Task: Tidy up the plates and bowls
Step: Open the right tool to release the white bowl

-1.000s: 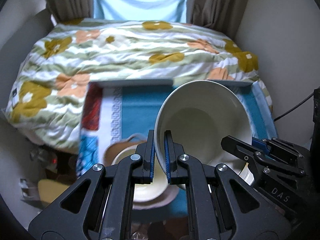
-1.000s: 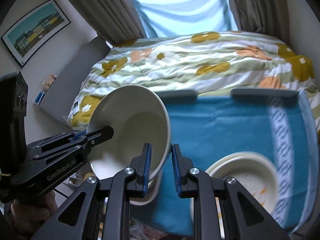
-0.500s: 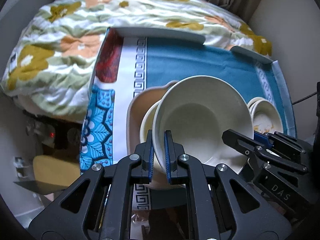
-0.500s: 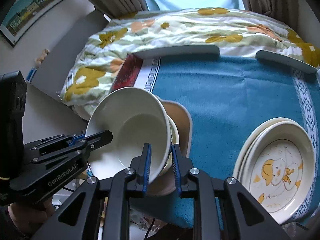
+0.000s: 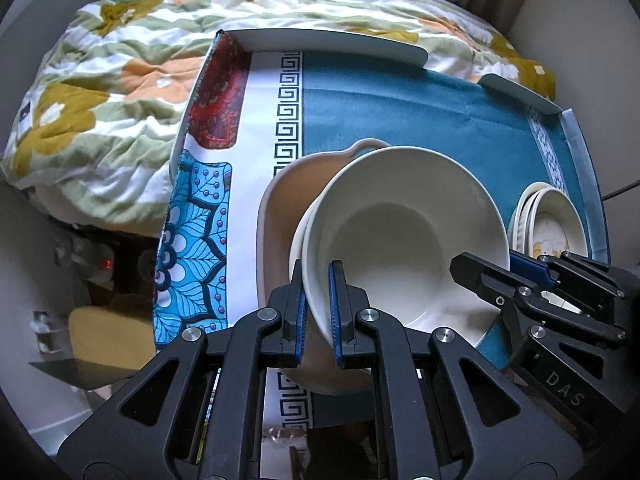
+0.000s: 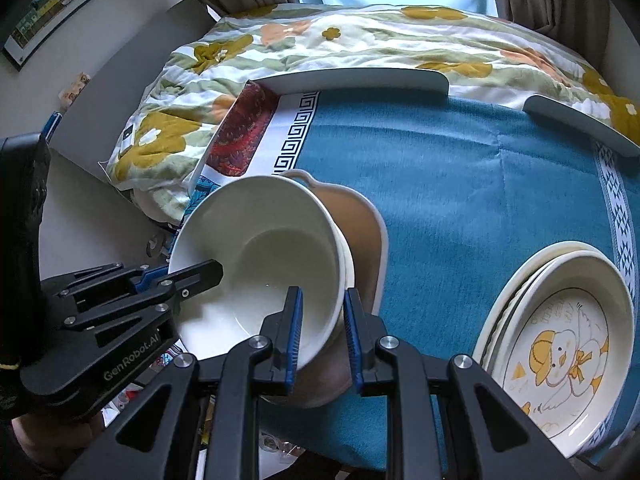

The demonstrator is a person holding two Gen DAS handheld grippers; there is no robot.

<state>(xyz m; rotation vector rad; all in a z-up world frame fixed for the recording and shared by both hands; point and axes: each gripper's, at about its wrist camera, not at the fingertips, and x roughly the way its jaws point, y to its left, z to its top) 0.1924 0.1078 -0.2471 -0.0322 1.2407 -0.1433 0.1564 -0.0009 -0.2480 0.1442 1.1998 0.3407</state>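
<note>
The bowl (image 5: 400,236) is being pinched at opposite rims by the left gripper (image 5: 318,312) and right gripper (image 6: 322,336), nested in another bowl (image 6: 347,256) on a tan dish (image 5: 280,208), plates (image 6: 560,344) lying nearby on the counter (image 6: 460,168).

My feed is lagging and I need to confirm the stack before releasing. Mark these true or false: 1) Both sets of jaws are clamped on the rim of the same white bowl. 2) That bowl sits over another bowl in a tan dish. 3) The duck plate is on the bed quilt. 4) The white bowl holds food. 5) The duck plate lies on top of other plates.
1) True: the left gripper and the right gripper both pinch the white bowl.
2) True: a second bowl's rim shows beneath it, inside the tan dish.
3) False: the duck plate lies on the blue cloth.
4) False: it is empty.
5) True: other plate rims show under it.
</note>
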